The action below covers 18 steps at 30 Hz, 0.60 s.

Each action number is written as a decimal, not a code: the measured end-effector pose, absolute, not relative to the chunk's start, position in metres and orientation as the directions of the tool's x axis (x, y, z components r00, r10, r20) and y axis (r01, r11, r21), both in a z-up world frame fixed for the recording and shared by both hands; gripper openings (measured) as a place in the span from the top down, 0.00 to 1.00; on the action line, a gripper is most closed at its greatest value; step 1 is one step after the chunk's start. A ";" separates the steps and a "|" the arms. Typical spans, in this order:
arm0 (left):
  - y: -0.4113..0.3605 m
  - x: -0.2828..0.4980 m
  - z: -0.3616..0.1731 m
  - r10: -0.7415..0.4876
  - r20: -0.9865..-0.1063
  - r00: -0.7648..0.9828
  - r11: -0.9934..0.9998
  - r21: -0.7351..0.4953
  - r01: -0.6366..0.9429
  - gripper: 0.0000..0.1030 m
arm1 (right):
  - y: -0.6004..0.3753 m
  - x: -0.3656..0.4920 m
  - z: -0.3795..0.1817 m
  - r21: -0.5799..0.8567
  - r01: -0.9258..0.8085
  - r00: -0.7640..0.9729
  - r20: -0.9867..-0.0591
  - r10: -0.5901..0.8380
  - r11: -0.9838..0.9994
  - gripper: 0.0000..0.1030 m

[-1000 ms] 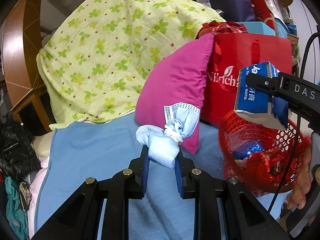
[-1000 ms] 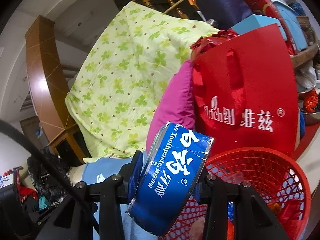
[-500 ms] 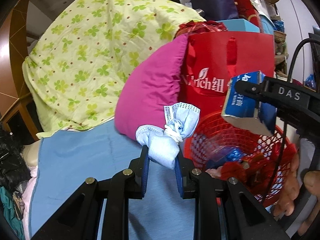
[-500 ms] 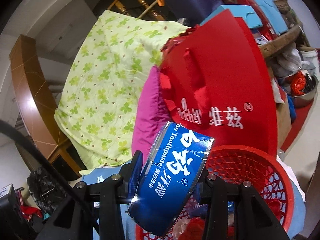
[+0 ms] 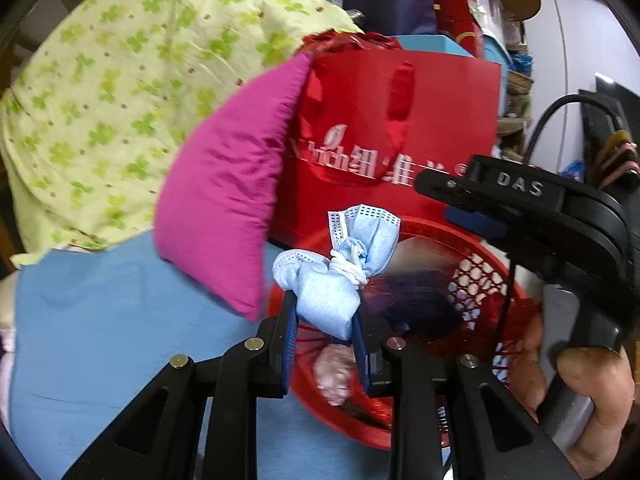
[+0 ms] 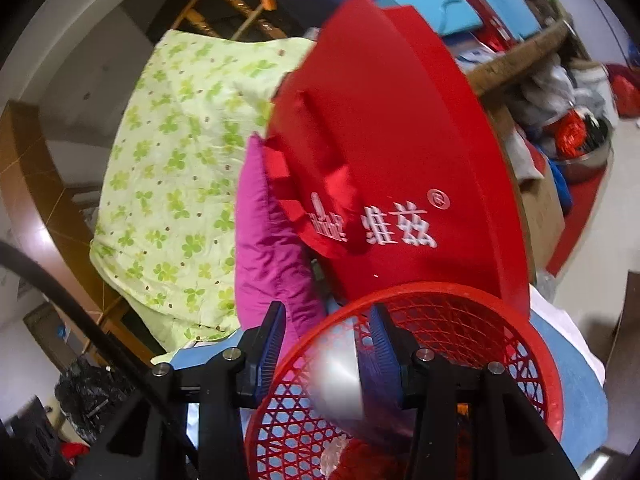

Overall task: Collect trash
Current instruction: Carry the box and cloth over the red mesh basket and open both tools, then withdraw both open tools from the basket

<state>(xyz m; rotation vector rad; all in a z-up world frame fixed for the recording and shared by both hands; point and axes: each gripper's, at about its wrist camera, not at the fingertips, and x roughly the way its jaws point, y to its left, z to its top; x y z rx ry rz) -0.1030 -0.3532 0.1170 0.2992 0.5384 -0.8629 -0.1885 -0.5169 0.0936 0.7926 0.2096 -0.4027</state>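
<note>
The left gripper (image 5: 325, 318), jaws opening, pinches a rolled mask (image 5: 340, 276) over the red basket (image 5: 452, 232). The right gripper (image 6: 328, 344), at three o'clock, is opening; a blurred box (image 6: 340, 380) drops out.

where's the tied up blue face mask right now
In the left wrist view, the tied-up pale blue face mask sits between the left claw pads, over the near rim of the red mesh basket.
</note>
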 end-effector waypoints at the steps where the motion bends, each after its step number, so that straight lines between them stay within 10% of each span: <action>1: -0.355 -0.103 0.115 -0.646 -0.568 0.510 0.607 0.023 0.794 0.67 | -0.520 -0.190 0.092 0.657 0.429 0.903 -0.333 -0.272 0.620 0.51; 5: -0.355 -0.105 0.112 -0.659 -0.565 0.496 0.597 0.008 0.802 0.34 | -0.525 -0.196 0.089 0.678 0.437 0.900 -0.329 -0.288 0.591 0.40; 18: -0.287 -0.110 0.146 -0.587 -0.513 0.627 0.701 0.066 0.710 0.13 | -0.468 -0.214 0.115 0.515 0.515 0.857 -0.292 -0.425 0.685 0.26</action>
